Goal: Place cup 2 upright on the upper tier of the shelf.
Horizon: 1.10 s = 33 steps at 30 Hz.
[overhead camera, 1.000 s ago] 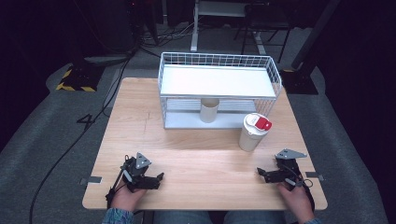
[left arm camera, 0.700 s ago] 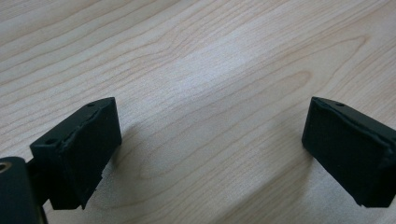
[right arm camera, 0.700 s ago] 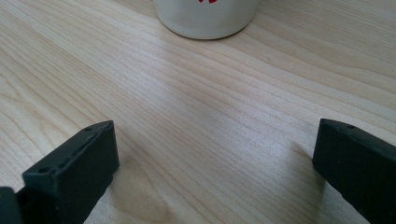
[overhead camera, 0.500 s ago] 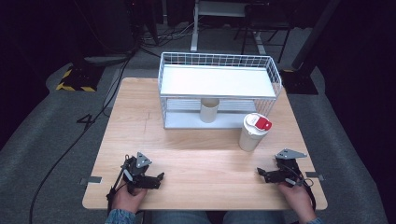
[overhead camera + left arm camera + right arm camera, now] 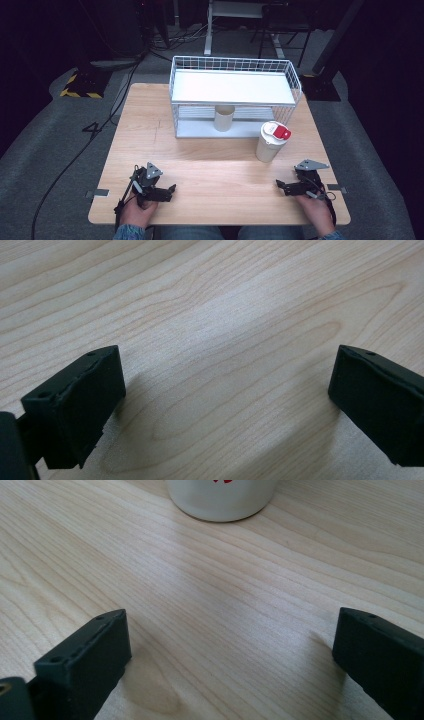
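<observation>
Both grippers rest on the desk (image 5: 210, 165), fingers apart and empty; the right gripper (image 5: 283, 186), reaching carelessly, could topple the tall white cup (image 5: 270, 142) nearby.

White canister (image 5: 270, 142) with red-tabbed lid stands upright beside rack (image 5: 235, 97).

Matt light wood-grain table (image 5: 210, 165), white wire rack (image 5: 235, 95)

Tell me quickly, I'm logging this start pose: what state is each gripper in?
Left gripper: open, jaws just widened, nothing between them.
Right gripper: open, jaws just narrowed slightly, nothing between them.
</observation>
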Each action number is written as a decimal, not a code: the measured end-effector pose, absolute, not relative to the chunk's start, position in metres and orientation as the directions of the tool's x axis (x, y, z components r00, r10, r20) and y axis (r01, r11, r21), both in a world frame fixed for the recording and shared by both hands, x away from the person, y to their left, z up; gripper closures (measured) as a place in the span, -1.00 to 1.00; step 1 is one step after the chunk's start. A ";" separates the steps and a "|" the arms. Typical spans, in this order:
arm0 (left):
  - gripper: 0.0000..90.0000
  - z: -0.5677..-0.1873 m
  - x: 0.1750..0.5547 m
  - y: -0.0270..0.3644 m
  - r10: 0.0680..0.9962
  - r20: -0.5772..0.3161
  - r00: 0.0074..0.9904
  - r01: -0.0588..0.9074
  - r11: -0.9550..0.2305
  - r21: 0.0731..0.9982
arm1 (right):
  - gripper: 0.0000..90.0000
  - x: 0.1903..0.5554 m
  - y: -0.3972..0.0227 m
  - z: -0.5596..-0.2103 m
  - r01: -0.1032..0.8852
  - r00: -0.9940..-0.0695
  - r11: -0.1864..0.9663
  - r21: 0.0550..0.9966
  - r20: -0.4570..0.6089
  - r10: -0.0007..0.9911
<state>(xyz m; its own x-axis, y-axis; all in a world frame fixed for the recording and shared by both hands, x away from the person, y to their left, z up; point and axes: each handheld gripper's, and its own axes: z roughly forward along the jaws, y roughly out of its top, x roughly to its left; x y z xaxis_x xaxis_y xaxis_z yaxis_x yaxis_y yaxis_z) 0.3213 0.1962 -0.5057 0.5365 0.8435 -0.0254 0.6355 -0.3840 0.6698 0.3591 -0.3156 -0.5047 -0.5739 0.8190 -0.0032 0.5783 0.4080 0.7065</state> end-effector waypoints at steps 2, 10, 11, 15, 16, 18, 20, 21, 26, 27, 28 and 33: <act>-0.95 -0.506 0.321 0.196 0.845 -0.026 0.534 0.637 -0.382 0.670 | -0.94 0.359 -0.316 -0.505 0.580 -0.571 0.407 0.706 -0.004 0.821; -0.95 -0.506 0.321 0.196 0.845 -0.026 0.535 0.636 -0.382 0.670 | -1.00 0.356 -0.316 -0.494 0.548 -0.565 0.368 0.751 0.008 0.825; -0.95 -0.506 0.321 0.196 0.843 -0.025 0.537 0.636 -0.384 0.670 | -1.00 0.356 -0.316 -0.492 0.542 -0.568 0.369 0.756 0.005 0.823; -0.95 -0.506 0.321 0.196 0.843 -0.026 0.537 0.636 -0.384 0.670 | -1.00 0.355 -0.317 -0.488 0.522 -0.572 0.360 0.773 0.004 0.820; -0.95 -0.506 0.321 0.196 0.844 -0.025 0.536 0.635 -0.384 0.670 | -1.00 0.355 -0.316 -0.486 0.518 -0.571 0.355 0.778 0.005 0.821; -0.95 -0.506 0.322 0.196 0.843 -0.025 0.538 0.636 -0.386 0.668 | -1.00 0.355 -0.316 -0.480 0.496 -0.574 0.344 0.798 0.004 0.819; -0.96 -0.505 0.322 0.196 0.843 -0.028 0.538 0.639 -0.385 0.666 | -1.00 0.356 -0.315 -0.476 0.482 -0.576 0.341 0.807 -0.001 0.817; -0.96 -0.505 0.322 0.196 0.843 -0.028 0.538 0.639 -0.385 0.666 | -1.00 0.356 -0.315 -0.476 0.482 -0.576 0.341 0.807 -0.001 0.817; -0.97 -0.506 0.322 0.196 0.845 -0.027 0.534 0.641 -0.383 0.665 | -1.00 0.359 -0.310 -0.467 0.454 -0.580 0.338 0.824 -0.013 0.814; -0.97 -0.506 0.322 0.196 0.845 -0.028 0.533 0.641 -0.382 0.666 | -1.00 0.360 -0.309 -0.466 0.448 -0.580 0.334 0.829 -0.015 0.814; -0.97 -0.506 0.322 0.196 0.845 -0.028 0.533 0.641 -0.382 0.666 | -1.00 0.360 -0.309 -0.466 0.448 -0.580 0.334 0.829 -0.015 0.814; -0.97 -0.506 0.323 0.196 0.846 -0.030 0.532 0.641 -0.380 0.666 | -1.00 0.366 -0.305 -0.458 0.425 -0.582 0.321 0.846 -0.017 0.813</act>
